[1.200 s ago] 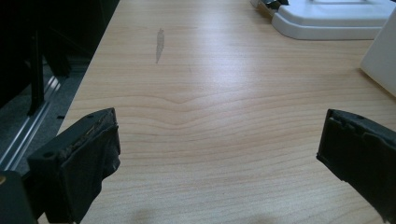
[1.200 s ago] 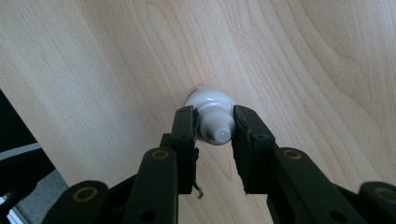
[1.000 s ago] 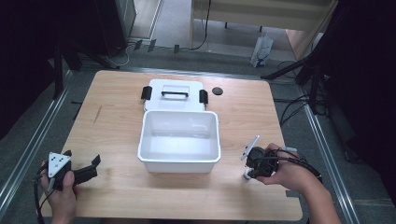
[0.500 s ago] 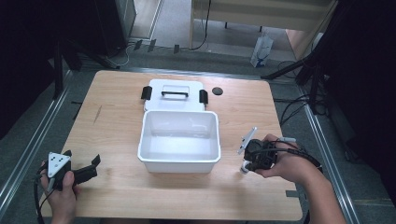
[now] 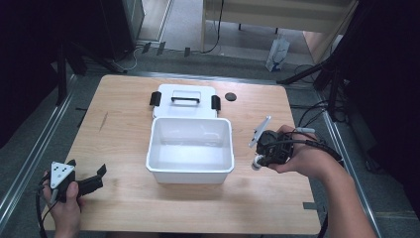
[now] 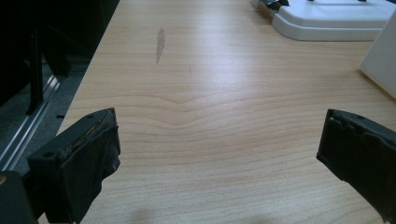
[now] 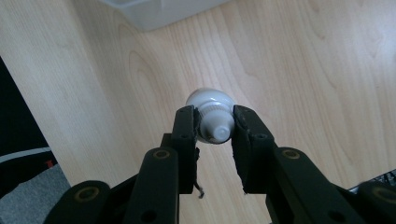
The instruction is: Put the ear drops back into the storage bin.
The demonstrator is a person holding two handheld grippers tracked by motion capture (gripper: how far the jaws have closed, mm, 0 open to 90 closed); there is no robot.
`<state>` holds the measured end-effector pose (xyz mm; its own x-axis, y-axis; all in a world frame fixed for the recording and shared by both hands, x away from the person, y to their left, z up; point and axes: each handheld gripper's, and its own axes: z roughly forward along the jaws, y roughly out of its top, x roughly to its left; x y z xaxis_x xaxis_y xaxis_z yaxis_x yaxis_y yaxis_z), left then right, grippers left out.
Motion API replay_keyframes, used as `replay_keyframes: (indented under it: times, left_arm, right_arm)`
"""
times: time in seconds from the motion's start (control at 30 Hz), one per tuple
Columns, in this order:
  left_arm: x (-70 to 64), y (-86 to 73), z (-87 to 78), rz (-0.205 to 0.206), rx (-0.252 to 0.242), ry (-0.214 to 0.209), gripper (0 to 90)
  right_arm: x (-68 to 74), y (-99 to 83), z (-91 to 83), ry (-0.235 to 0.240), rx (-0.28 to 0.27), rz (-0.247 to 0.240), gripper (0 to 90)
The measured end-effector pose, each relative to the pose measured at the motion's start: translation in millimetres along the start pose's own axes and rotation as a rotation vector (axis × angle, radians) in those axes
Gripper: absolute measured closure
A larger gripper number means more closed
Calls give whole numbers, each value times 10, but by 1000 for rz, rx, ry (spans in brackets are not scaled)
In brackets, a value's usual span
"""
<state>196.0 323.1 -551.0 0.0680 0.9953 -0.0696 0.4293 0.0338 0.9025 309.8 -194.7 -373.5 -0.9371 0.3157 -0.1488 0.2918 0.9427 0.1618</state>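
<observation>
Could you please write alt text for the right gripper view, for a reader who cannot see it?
The right gripper clamps the cap end of a small white tube between its two black jaws, above a pale wooden table. A corner of the white bin lies at the top edge.

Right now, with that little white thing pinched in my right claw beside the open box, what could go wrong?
1. The right claw grips the small white capped object only at its very tips, on a rounded ribbed part, so it might slip or twist out.
2. It is outside the white box, beside the right wall; a low swing could knock that wall.
3. The left claw is open and far off, so it can't steady the box.
</observation>
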Motion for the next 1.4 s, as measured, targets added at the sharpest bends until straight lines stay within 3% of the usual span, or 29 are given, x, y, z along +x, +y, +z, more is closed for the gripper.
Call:
replay_keyframes:
  times: [0.67,1.07,1.4]
  left_arm:
    - [-11,1,4,10,1,5,0]
    - [-9,3,6,9,0,3,0]
    - [-6,3,6,7,1,1,0]
  right_arm:
    - [-116,500,-409,-20,-3,-55,720]
    - [-73,749,-478,-25,-18,-93,721]
    - [-32,933,-426,-17,-31,-120,721]
